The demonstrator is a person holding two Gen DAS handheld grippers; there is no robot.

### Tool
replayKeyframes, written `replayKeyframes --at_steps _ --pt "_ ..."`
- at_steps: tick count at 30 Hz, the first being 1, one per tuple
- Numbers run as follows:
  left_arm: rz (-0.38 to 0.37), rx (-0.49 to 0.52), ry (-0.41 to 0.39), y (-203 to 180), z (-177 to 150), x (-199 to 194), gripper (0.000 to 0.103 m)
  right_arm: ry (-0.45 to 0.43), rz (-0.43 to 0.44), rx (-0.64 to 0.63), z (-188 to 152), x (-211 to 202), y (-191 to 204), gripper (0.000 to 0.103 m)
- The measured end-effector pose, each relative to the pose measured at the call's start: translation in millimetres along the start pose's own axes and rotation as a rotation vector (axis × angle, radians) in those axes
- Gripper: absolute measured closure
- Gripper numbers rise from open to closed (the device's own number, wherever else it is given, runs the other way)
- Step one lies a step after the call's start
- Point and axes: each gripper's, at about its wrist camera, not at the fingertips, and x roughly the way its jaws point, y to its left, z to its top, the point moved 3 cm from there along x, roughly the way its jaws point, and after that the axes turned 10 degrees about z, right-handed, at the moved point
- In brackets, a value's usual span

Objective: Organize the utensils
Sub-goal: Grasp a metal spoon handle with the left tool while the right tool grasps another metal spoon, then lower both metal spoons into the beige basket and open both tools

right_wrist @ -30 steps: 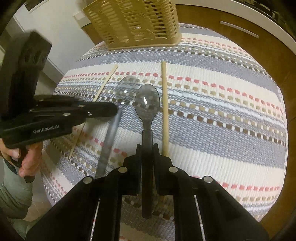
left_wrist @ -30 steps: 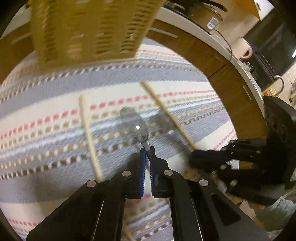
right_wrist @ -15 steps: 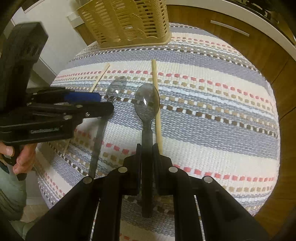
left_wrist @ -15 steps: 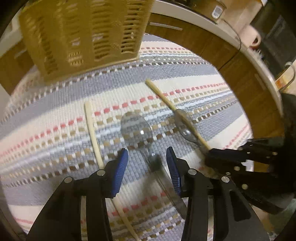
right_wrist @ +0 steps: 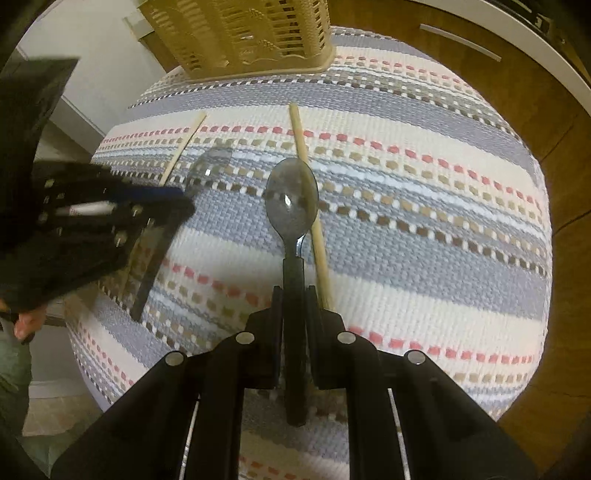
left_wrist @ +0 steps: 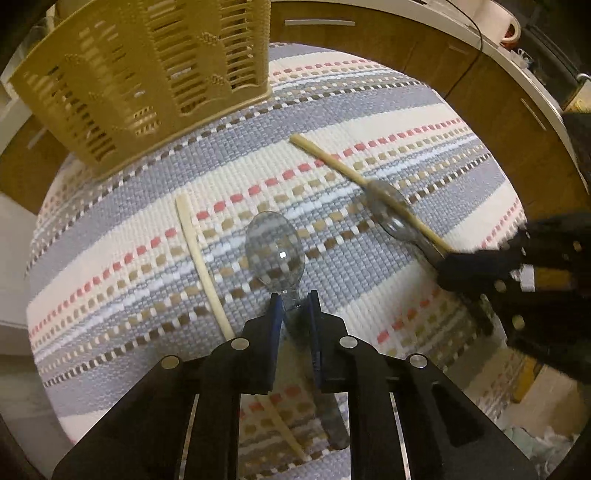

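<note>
Both spoons look light, stiff, slick plastic: left gripper (left_wrist: 293,308) jaws closing on one spoon's (left_wrist: 275,253) neck, right gripper (right_wrist: 294,301) clamping the other spoon's (right_wrist: 292,199) handle, near the basket (left_wrist: 147,74).

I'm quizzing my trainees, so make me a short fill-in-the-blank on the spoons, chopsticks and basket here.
1. Each gripper has a clear ____ between its jaws.
2. The left spoon has the left gripper at its ____.
3. The number of chopsticks on the cloth is ____.
4. The basket is coloured ____.

Missing words: spoon; neck; two; yellow
</note>
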Motion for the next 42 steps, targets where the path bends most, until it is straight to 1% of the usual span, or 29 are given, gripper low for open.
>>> replayKeyframes --at_steps 1,4,7,9,12,15,17,18,19,20,22,24,26,28,30,32,35,37,38,40,41,42 --pt "0.0 0.005 0.005 0.1 -0.2 -0.4 0.089 0.005 -0.001 0.001 3.2 0.2 0.3 0.092" --pt "0.006 0.034 0.019 0.6 -3.2 -3.7 0.088 0.059 0.002 0.01 18.2 5.2 3.2 0.092" --pt "0.014 0.058 0.031 -6.5 2.2 -2.4 0.087 0.119 -0.02 -0.006 30.2 8.5 8.8 0.092" --pt "0.008 0.063 0.038 -4.8 3.1 -2.7 0.087 0.128 -0.038 -0.023 39.8 11.7 11.6 0.091" --pt "-0.012 0.06 0.037 -1.9 6.7 -1.8 0.086 0.15 -0.043 -0.027 50.1 18.5 13.3 0.088" --pt "-0.022 0.058 0.03 1.0 7.7 -0.8 0.086 0.157 -0.047 -0.044 56.7 22.3 17.2 0.086" --pt "-0.018 0.063 0.029 1.2 8.5 0.2 0.086 0.149 -0.039 -0.034 54.6 27.5 17.1 0.086" --pt "-0.007 0.071 0.026 0.5 8.8 -0.9 0.086 0.15 -0.042 -0.037 55.3 28.2 18.1 0.087" --pt "0.007 0.083 0.024 0.3 7.5 -1.9 0.087 0.151 -0.049 -0.042 56.7 30.5 20.8 0.093" --pt "0.028 0.093 0.021 -1.8 5.3 -1.7 0.088 0.148 -0.074 -0.055 55.6 30.3 22.6 0.093" --pt "0.082 0.119 0.012 -9.2 4.2 -3.6 0.089 0.139 -0.093 -0.082 54.4 34.1 29.1 0.093" --pt "0.109 0.123 -0.008 -11.2 3.0 -4.6 0.093 0.129 -0.081 -0.081 51.1 36.0 30.6 0.093" --pt "0.101 0.096 -0.039 -8.9 2.8 -11.1 0.093 0.093 -0.053 -0.09 47.1 29.3 31.5 0.093" --pt "0.071 0.046 -0.101 -0.1 4.1 -23.8 0.093 0.049 -0.035 -0.097 44.8 17.6 31.8 0.093" --pt "0.031 -0.015 -0.163 13.1 6.5 -40.4 0.093 -0.016 -0.001 -0.099 47.2 -1.6 33.7 0.093" --pt "-0.002 -0.064 -0.23 26.1 9.0 -58.7 0.093 -0.099 0.011 -0.116 52.4 -25.3 38.6 0.093" --pt "-0.036 -0.142 -0.378 49.3 19.1 -98.9 0.093 -0.225 0.032 -0.149 65.1 -58.3 48.8 0.093" --pt "-0.053 -0.199 -0.496 69.7 28.2 -129.9 0.093 -0.307 0.052 -0.169 76.8 -79.3 56.1 0.093" --pt "-0.058 -0.218 -0.535 76.9 29.9 -140.2 0.093 -0.355 0.059 -0.179 85.5 -88.9 61.6 0.093" --pt "-0.067 -0.282 -0.649 101.7 41.4 -169.3 0.093 -0.435 0.061 -0.198 99.4 -105.4 67.4 0.093" --pt "-0.068 -0.301 -0.68 108.2 45.4 -178.5 0.093 -0.482 0.063 -0.21 108.7 -114.4 70.5 0.093" --pt "-0.07 -0.33 -0.732 117.8 51.1 -190.6 0.093 -0.514 0.065 -0.216 119.2 -119.5 72.9 0.093"
